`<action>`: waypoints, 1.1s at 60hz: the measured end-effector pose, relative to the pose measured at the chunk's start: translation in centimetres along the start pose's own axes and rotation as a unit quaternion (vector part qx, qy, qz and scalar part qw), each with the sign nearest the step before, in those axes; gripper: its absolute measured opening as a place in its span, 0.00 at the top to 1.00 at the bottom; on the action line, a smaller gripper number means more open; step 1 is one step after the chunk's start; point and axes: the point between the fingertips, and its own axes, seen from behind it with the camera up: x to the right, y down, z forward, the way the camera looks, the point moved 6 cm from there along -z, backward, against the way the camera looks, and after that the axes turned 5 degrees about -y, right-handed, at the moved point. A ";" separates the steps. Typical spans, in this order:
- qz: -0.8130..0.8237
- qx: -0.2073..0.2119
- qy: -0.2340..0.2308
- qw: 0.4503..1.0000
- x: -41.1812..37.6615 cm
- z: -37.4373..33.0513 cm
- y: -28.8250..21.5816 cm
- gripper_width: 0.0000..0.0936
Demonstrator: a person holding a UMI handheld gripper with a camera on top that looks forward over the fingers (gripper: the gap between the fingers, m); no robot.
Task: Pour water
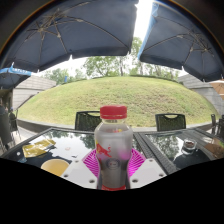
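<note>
1. The hand-held gripper [113,163] is clenched on the water bottle [113,145]; the pink pads [93,163] lie against the bottle's lower body on both sides.
2. The water bottle is clear plastic with a red cap [114,112] and a red label band low on its body. It stands upright between the fingers. Whether its base rests on the counter cannot be told, as the base is hidden.
3. The counter [70,143] is a glass-topped outdoor surface stretching beyond and to both sides of the bottle.
4. To the left of the bottle, a yellowish dish [56,166] lies near the fingers; further back on the same side is a tray with yellowish items [38,149], not clearly identifiable.
5. To the right, a dark rounded object [189,147] sits on the counter, well apart from the bottle.
6. Two dark chairs [88,120] stand at the counter's far side, one either side of the bottle.
7. Two dark patio umbrellas [70,30] are spread overhead. A grassy mound [120,95] with trees rises beyond the chairs.
</note>
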 end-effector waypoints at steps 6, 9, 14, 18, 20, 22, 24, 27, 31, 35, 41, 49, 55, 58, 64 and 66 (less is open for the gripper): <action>-0.012 -0.007 -0.013 1.000 0.9 -0.7 2.9 0.67; -0.002 -0.008 -0.026 1.000 0.6 -0.8 3.5 0.67; 0.006 -0.017 -0.037 0.999 0.7 -0.9 4.9 0.67; 0.015 -0.024 -0.042 0.999 1.3 -1.1 5.6 0.65; 0.019 -0.039 -0.045 0.998 1.8 -1.4 6.1 0.65; 0.012 -0.045 -0.049 0.998 1.9 -1.2 6.1 0.65; 0.002 -0.052 -0.052 0.997 1.9 -1.5 6.3 0.65; -0.002 -0.058 -0.050 0.997 2.1 -2.2 6.3 0.63; -0.005 -0.060 -0.047 0.997 1.8 -1.9 6.3 0.62; -0.001 -0.059 -0.043 0.997 1.7 -1.8 6.3 0.56; 0.002 -0.089 -0.030 0.996 2.0 -2.2 7.0 0.37; 0.020 -0.091 -0.030 0.995 1.8 -5.3 6.0 0.11; 0.012 -0.081 -0.025 0.996 0.3 -9.1 5.3 0.11; -0.003 -0.081 -0.019 0.997 -0.3 -11.6 5.2 0.11; -0.023 -0.072 -0.010 0.997 -2.1 -16.9 5.7 0.11; -0.025 -0.071 -0.010 0.997 -2.8 -18.5 6.2 0.10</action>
